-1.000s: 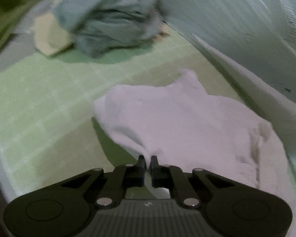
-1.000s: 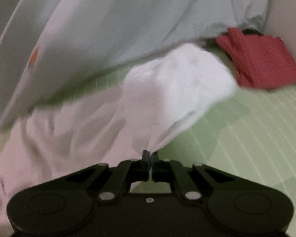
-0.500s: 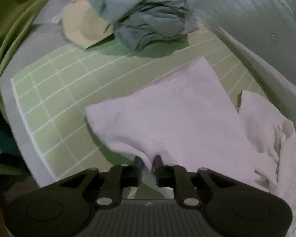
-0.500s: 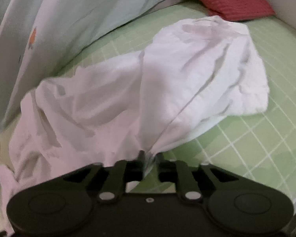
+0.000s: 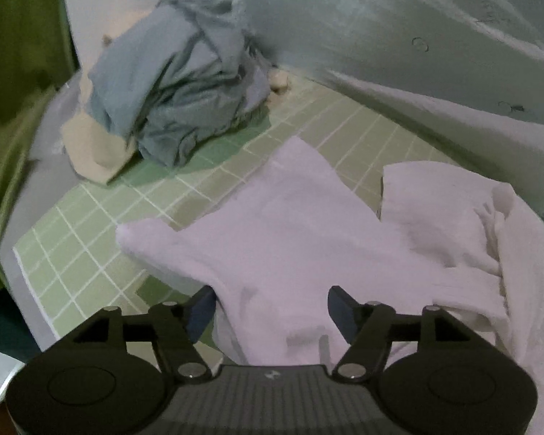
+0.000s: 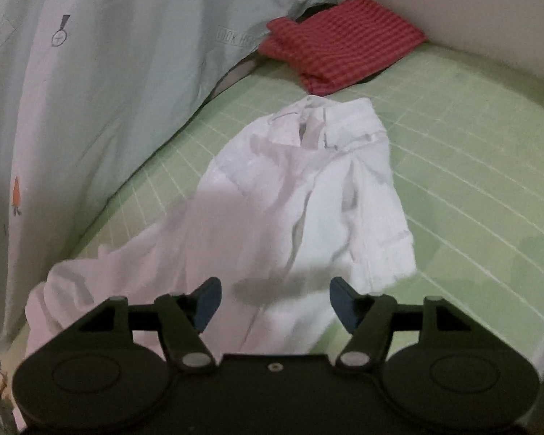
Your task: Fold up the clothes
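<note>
Both grippers, left (image 5: 271, 306) and right (image 6: 275, 298), have spread their fingers wide, releasing the white garment (image 6: 301, 195).

A garment (image 6: 301, 210) lies spread on the gridded mat (image 6: 471, 166), a folded cloth (image 6: 341, 58) behind it.

— What's under it all?
— A green mat (image 6: 471, 166) with a white grid.
— And behind?
— A pale printed sheet (image 6: 101, 72) — a small orange carrot (image 6: 16, 195) on it — hanging along the mat's edge.
</note>
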Tool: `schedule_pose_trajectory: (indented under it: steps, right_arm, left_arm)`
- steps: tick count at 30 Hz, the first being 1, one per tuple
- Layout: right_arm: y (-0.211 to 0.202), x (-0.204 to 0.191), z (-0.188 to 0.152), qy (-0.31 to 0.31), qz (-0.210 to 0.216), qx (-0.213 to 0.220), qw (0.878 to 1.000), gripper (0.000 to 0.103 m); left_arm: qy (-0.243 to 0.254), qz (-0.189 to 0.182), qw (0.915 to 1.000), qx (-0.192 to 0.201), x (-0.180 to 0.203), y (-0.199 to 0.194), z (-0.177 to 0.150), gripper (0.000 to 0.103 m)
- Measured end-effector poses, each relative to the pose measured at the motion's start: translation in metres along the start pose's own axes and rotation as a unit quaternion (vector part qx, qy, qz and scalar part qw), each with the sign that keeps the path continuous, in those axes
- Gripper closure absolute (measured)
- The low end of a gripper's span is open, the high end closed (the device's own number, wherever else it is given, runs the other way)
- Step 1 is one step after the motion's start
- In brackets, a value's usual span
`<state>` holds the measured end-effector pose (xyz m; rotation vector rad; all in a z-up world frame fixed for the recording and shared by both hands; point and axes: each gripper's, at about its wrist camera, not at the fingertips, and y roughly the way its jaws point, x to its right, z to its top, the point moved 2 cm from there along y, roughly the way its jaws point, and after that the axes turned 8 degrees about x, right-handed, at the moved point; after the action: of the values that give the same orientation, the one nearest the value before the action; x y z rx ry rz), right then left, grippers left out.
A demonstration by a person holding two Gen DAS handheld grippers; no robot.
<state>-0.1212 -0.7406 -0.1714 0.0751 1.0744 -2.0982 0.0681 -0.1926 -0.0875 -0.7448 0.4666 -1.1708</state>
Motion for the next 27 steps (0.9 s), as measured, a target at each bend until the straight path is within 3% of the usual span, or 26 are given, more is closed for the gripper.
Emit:
schedule_pose_trajectory:
  steps: [1,2,3,4,9,11,16,17,19,20,21,25,27]
  right_arm:
    - [0.006,0.001,0.002,-0.009,0.006,-0.010,1.000,0.051]
    - [0.012,0.002,0.005,-0.019,0.013,-0.020,1.000,0.068]
    - [0.014,0.001,0.008,-0.037,0.021,-0.028,0.999,0.093]
    - [0.016,0.000,0.011,-0.056,0.029,-0.036,0.997,0.097]
    - [-0.008,-0.021,0.054,-0.113,0.103,-0.030,0.988,0.099]
    - [-0.012,-0.047,0.086,-0.145,0.134,0.001,0.980,0.099]
    - [0.017,-0.117,0.161,-0.149,0.207,0.103,0.961,0.099]
    - [0.026,-0.131,0.175,-0.144,0.221,0.126,0.956,0.098]
    - [0.043,-0.145,0.191,-0.121,0.248,0.153,0.949,0.088]
    - [0.051,-0.151,0.198,-0.109,0.261,0.166,0.945,0.065]
    - [0.056,-0.152,0.201,-0.109,0.256,0.171,0.945,0.049]
    - [0.067,-0.121,0.183,-0.132,0.188,0.151,0.961,0.043]
    - [0.072,-0.082,0.162,-0.134,0.125,0.126,0.975,0.042]
  left_arm:
    - [-0.009,0.006,0.9999,0.001,0.003,-0.003,-0.003,0.034]
    - [-0.018,0.011,0.9998,0.002,0.006,-0.006,-0.006,0.034]
    - [-0.027,0.017,0.9995,0.003,0.009,-0.010,-0.010,0.034]
    - [-0.035,0.021,0.9992,0.004,0.011,-0.013,-0.013,0.034]
    - [-0.019,0.026,0.9995,0.003,0.035,-0.027,-0.022,0.034]
    - [-0.019,0.021,0.9996,0.000,0.044,-0.029,-0.025,0.034]
    - [-0.027,0.013,0.9995,-0.012,0.064,-0.016,-0.022,0.034]
    - [-0.030,0.010,0.9994,-0.014,0.069,-0.011,-0.021,0.034]
    - [-0.035,0.005,0.9992,-0.018,0.078,-0.002,-0.019,0.034]
    - [-0.032,0.006,0.9993,-0.019,0.083,0.001,-0.018,0.034]
    - [-0.029,0.007,0.9994,-0.020,0.087,0.004,-0.017,0.034]
    - [-0.010,0.003,0.9993,-0.035,0.098,0.013,-0.021,0.034]
    - [-0.003,0.003,0.9990,-0.045,0.102,0.016,-0.023,0.034]
